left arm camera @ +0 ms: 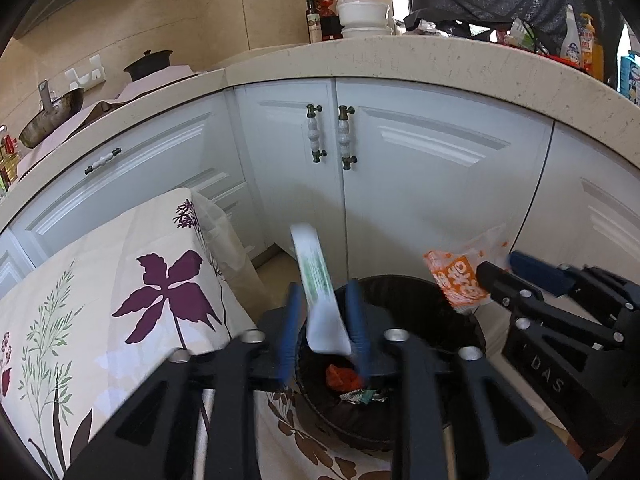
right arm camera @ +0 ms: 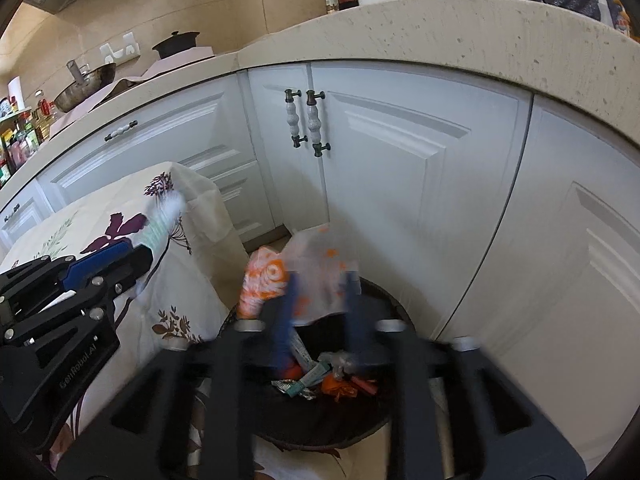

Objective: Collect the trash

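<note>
Left gripper (left arm camera: 326,328) had its fingers apart, white-green wrapper (left arm camera: 318,288) loose between them, blurred, over the bin (left arm camera: 420,412). Right gripper (right arm camera: 320,312) also spread, orange-white bag (right arm camera: 308,280) between the pads above the bin; contact unclear from blur. From the left wrist view the right gripper sat at 3 o'clock of the wrapper. Bin already had scraps (right arm camera: 320,386) inside. Floral cloth (left arm camera: 100,300) at 9 o'clock, white cabinets (left arm camera: 400,184) and stone counter (left arm camera: 400,56) at 12.
</note>
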A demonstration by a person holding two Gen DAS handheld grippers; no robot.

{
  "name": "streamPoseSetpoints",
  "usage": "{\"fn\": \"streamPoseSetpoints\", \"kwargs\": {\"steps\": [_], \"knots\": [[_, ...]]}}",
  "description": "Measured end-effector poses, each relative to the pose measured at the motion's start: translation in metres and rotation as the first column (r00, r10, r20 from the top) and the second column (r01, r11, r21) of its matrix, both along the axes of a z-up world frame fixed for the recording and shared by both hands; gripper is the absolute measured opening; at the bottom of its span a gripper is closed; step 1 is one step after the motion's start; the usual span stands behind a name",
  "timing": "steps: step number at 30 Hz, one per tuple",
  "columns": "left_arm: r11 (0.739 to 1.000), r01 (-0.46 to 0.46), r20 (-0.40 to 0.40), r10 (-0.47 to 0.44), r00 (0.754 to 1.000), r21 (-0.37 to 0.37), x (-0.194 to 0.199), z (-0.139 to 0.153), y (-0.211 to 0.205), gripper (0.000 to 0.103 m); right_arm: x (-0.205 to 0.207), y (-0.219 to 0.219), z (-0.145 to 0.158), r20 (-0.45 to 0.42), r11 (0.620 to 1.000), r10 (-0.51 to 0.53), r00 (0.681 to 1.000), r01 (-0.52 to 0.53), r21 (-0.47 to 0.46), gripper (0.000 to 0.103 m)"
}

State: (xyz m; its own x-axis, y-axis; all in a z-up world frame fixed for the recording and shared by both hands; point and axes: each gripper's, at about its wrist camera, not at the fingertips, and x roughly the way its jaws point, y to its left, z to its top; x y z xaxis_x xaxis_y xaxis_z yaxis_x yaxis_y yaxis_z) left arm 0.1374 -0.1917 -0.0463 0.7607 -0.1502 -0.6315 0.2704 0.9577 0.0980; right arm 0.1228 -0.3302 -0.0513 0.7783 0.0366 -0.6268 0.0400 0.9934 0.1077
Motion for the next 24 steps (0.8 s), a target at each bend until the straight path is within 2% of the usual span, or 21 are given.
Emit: {"fn": "streamPoseSetpoints", "kwargs": {"steps": [2,8,16,20,24], "knots": [[1.0,-0.008,0.004,0.008,1.0,-0.01,-0.001,0.001,0.002,0.047,-0.001,-0.003,0.0,0.001,1.0,-0.007,1.0,0.007,0.005,0.039],[1.0,-0.015,0.01,0.015,1.0,-0.016,-0.002,0.004,0.005,0.054,-0.004,-0.005,0.006,0.017,1.0,-0.025,1.0,0.025,0.006,0.046],[0.999,-0.012,0.031,0.013,0.999,-0.042,-0.009,0.017,0.013,0.067,-0.012,-0.002,0.021,0.051,0.999,-0.043,0.998,0.044,-0.001,0.063],[0.998,-0.014,0.048,0.017,0.999,-0.06,-0.016,0.025,0.02,0.073,-0.019,0.002,0.028,0.064,0.998,-0.055,0.996,0.055,-0.003,0.067],[0.997,-0.02,0.061,0.024,0.998,-0.072,-0.022,0.033,0.031,0.075,-0.03,0.003,0.034,0.08,0.997,-0.074,0.994,0.073,0.011,0.077]]}}
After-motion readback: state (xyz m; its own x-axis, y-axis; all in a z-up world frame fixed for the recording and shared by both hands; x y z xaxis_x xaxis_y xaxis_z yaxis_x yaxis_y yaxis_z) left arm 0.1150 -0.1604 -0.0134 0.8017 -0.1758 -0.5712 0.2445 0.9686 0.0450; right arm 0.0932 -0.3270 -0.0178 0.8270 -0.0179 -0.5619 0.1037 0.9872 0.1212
